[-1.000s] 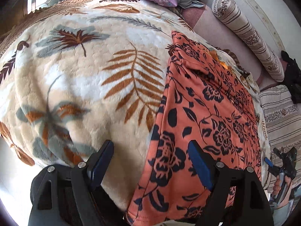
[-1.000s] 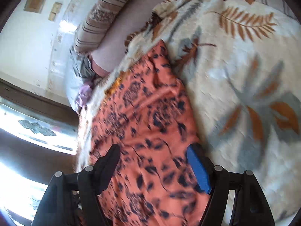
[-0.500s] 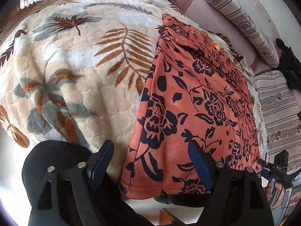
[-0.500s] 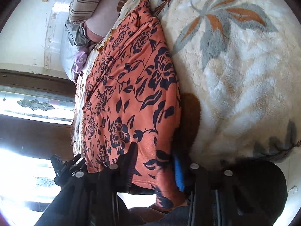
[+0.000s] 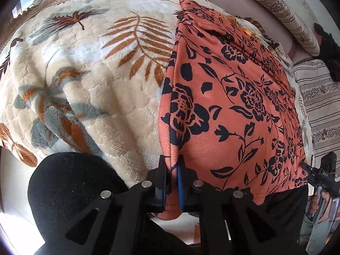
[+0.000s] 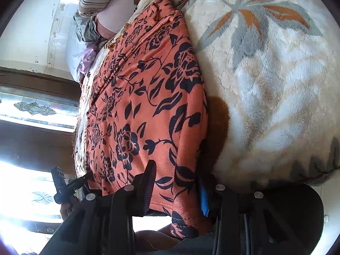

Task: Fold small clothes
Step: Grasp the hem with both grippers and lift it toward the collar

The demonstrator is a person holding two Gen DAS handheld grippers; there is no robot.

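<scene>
A plush leaf-patterned blanket (image 5: 89, 89) covers the bed, and on it the orange floral garment (image 5: 233, 106) lies spread flat, its long axis running straight away from both grippers toward the striped bolster (image 5: 276, 6) at the far end. Only its near hem hangs over the bed's edge, and that is where both grips sit. The left gripper (image 5: 171, 182) has just closed, its jaws pinched together on the hem's left corner; the right gripper (image 6: 176, 189), its jaws also lately closing, clamps a thicker bunch of cloth at the right corner. With each hand on its own corner, the fold likely means carrying this hem forward along the garment's length.
</scene>
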